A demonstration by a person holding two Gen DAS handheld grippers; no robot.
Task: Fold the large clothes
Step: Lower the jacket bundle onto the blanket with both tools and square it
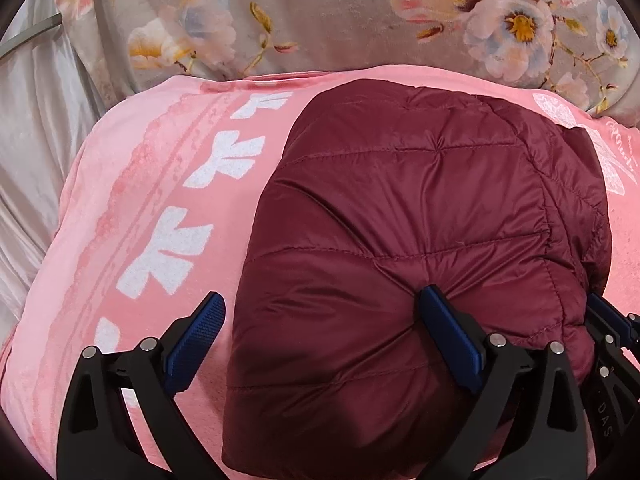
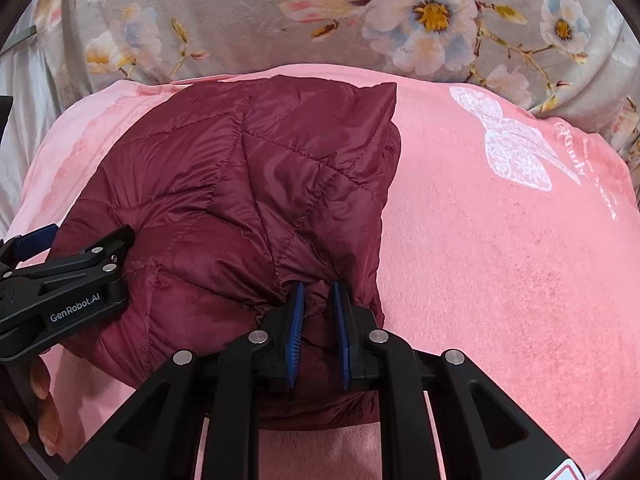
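Observation:
A maroon quilted puffer jacket lies folded into a compact bundle on a pink blanket. My left gripper is open; its right finger presses on the jacket's near edge, its left finger is over the blanket. In the right wrist view the jacket sits left of centre, and my right gripper is shut on a pinch of its near edge. The left gripper's body shows at the far left there. The right gripper's fingers show at the jacket's right edge in the left wrist view.
A grey floral blanket lies bunched behind the pink one. Pale satin fabric is at the left. A white butterfly print marks the pink blanket on the right. Fingers of a hand show at lower left.

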